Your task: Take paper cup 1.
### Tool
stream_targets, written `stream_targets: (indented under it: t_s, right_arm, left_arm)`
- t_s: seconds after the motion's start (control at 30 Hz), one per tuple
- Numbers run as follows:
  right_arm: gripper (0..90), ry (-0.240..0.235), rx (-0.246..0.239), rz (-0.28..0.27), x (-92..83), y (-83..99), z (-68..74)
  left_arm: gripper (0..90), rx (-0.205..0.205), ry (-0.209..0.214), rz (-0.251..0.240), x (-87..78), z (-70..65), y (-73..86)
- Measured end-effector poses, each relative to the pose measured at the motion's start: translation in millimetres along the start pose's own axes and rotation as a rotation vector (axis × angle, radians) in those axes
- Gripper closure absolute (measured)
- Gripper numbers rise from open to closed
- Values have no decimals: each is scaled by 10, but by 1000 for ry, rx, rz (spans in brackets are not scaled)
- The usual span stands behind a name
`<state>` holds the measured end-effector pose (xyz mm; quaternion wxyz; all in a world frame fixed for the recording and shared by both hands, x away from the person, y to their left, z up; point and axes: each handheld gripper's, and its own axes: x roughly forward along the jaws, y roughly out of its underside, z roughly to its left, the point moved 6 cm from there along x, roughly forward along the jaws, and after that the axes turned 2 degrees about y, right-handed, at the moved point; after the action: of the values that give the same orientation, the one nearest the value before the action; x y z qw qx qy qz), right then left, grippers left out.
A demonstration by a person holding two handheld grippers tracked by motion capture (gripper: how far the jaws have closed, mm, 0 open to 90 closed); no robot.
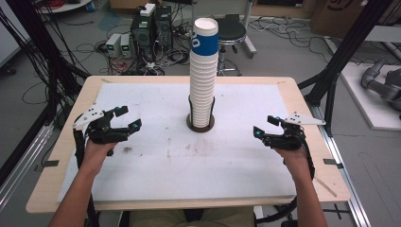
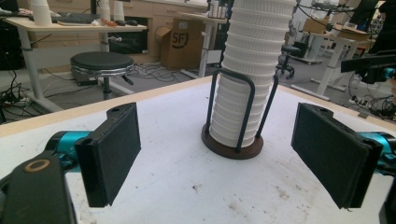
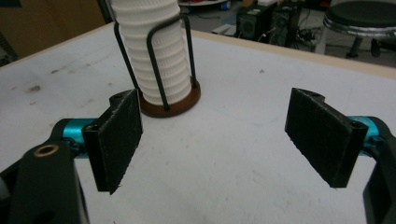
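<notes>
Two grippers sit low over the white mat point(image 1: 236, 170), well apart, w/ the cup stack point(image 1: 203, 80) between them at mid-table. Left gripper point(image 1: 127, 118) has jaws spread wide, nothing between the pads; right gripper point(image 1: 265, 126) likewise gapes, holding nothing. Stack stands upright in a wire holder point(image 2: 233, 116) on a round brown base point(image 2: 232, 150); top cup point(image 1: 205, 40) has a blue band. Nothing lies btwn either gripper and the stack, just bare stained mat. Wire hoops wrap the lowest cups on each side. Beyond the table edge: stool point(image 1: 231, 32), PC boxes point(image 1: 151, 26), cables point(image 1: 90, 47) on the floor. Left gripper view also shows a desk point(image 2: 70, 25) and a carton point(image 2: 182, 42) farther off.
</notes>
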<state>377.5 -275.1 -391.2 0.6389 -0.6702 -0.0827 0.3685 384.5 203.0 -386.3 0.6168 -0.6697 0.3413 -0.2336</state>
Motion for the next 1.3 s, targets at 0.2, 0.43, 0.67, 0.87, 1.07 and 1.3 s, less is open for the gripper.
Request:
stream_targets:
  t_s: [0.2,0.43,0.67,0.87,1.07,1.3]
  right_arm:
    - [194,-48,-72,-25,138,-492,128]
    - [194,-100,-129,-47,356,-1001,254]
    - [194,-130,-149,-43,483,-1258,313]
    - [194,-157,-156,-54,614,-1494,381]
    - [194,-193,-126,-68,754,-1721,449]
    - [194,-219,-130,-70,883,-1843,516]
  left_arm:
    - [156,-2,11,13,35,-29,22]
    - [156,-15,16,7,30,-34,31]
    - [155,-12,21,15,34,-48,49]
    - [156,-14,19,16,30,-48,49]
    - [156,-10,20,21,45,-49,57]
    - [156,-18,18,15,33,-40,52]
